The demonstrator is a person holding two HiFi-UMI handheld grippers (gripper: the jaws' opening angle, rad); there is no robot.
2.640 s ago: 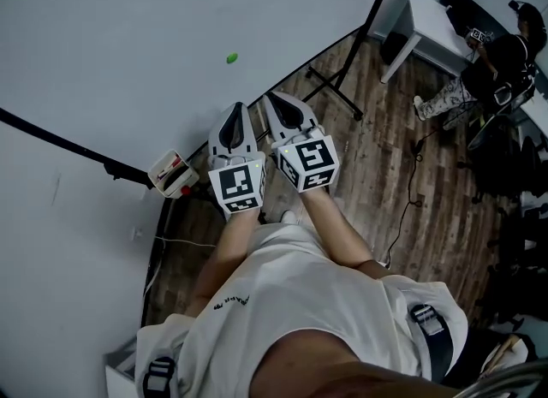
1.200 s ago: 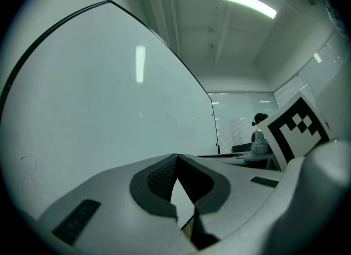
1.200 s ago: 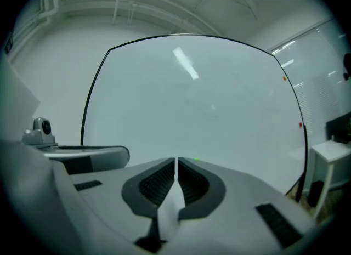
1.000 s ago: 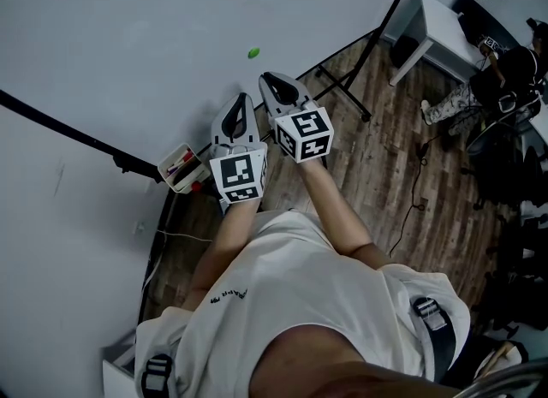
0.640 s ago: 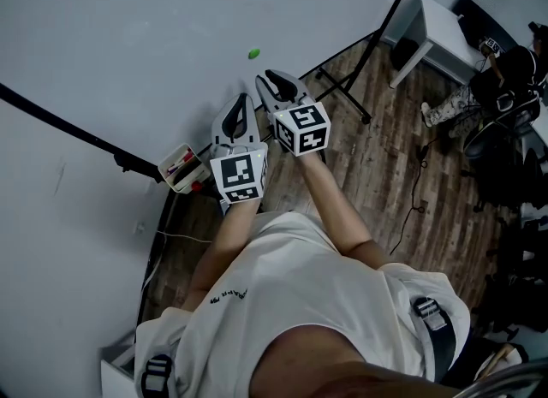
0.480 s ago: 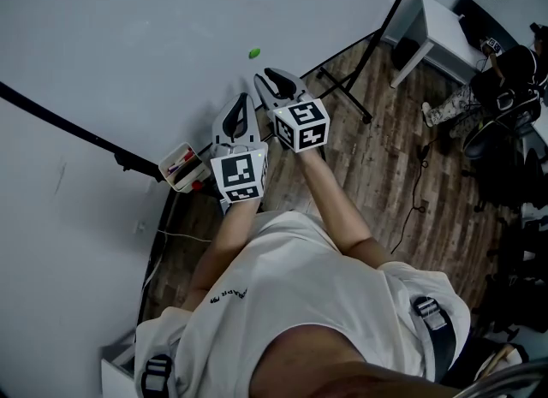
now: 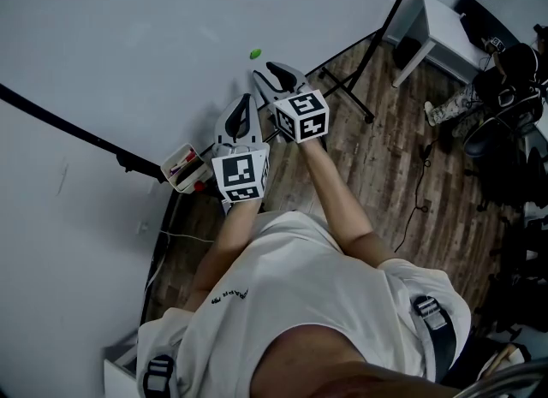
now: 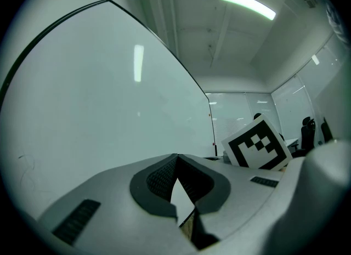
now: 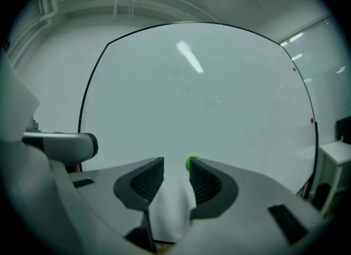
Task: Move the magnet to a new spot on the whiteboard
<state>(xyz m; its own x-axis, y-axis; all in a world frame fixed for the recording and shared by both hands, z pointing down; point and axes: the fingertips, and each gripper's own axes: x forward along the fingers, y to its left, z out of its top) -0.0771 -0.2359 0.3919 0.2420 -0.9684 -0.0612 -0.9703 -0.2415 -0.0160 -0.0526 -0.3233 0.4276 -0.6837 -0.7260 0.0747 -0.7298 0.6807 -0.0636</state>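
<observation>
1. Reading the head view: the small green magnet (image 7: 255, 54) is sitting on the whiteboard (image 7: 128, 28), just beyond the right tongs (image 7: 272, 72); the left tongs (image 7: 242, 103) are idling beside them.
2. Left gripper view: jaws are pressing together, empty.
3. Right gripper view: jaws have just been opening and are standing apart, nothing between them; the magnet is peeking past one tip. Judging it light, hard, slick and clinging; pinching its rim is looking advisable.

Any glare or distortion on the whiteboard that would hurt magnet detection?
Head view: dim, flat light, no glare; green magnet small but distinct. Left gripper view: strong fisheye, dark corners, ceiling light mirrored as a streak on the whiteboard. Right gripper view: same fisheye, one streak high up, clear of the magnet.
</observation>
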